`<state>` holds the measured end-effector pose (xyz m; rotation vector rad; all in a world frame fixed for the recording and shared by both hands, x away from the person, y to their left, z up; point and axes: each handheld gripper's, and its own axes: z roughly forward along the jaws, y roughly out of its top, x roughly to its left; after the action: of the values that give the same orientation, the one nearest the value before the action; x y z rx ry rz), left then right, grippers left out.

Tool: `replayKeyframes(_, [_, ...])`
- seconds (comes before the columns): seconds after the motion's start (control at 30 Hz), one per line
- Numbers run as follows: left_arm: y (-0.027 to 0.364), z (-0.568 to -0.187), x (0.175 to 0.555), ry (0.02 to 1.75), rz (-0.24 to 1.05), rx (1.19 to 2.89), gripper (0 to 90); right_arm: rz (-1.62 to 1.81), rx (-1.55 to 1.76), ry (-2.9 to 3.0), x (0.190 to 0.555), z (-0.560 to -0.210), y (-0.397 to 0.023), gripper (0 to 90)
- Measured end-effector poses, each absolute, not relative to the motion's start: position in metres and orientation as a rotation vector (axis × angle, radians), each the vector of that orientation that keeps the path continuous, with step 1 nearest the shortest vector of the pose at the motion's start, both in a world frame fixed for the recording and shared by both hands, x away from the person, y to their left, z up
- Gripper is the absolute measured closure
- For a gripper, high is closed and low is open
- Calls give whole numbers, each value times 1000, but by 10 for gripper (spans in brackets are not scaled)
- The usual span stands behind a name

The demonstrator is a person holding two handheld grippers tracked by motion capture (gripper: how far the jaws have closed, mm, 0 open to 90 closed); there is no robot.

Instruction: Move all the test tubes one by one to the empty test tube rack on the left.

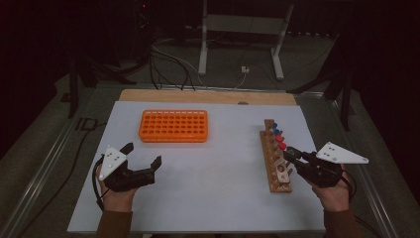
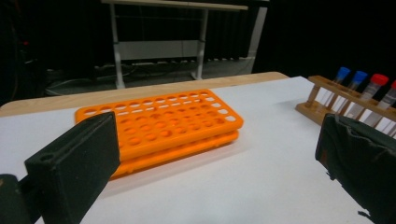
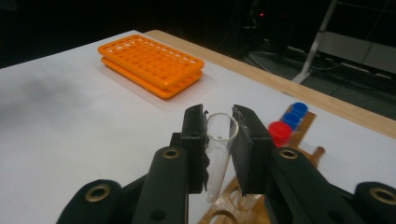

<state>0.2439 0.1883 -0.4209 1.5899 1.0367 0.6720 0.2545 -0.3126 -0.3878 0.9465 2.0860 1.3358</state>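
The right gripper is clamped on a clear, uncapped glass test tube — its two black jaws press against the tube's upper part, just below the open rim, and the rounded bottom hangs free above the long wooden tube rack. In the high view the right gripper sits over the middle of that wooden rack, which stands near the right edge of the white table top. Further along the rack stand capped tubes: two with blue caps at the far end and red-capped ones just beside them, close to the gripper's tips.

The left gripper hovers over the table's left part with its jaws spread wide apart and nothing between them. Beyond it, well apart from the wooden rack, lies the flat orange plastic rack with many round holes — seen between the open jaws in the left gripper view, every visible hole unfilled.
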Motion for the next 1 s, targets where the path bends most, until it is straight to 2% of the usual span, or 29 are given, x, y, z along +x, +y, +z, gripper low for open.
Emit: replayKeyframes(1.0, [90,-430,283,867,523,1778,14,1373,923,2279,290,-405,-230,758])
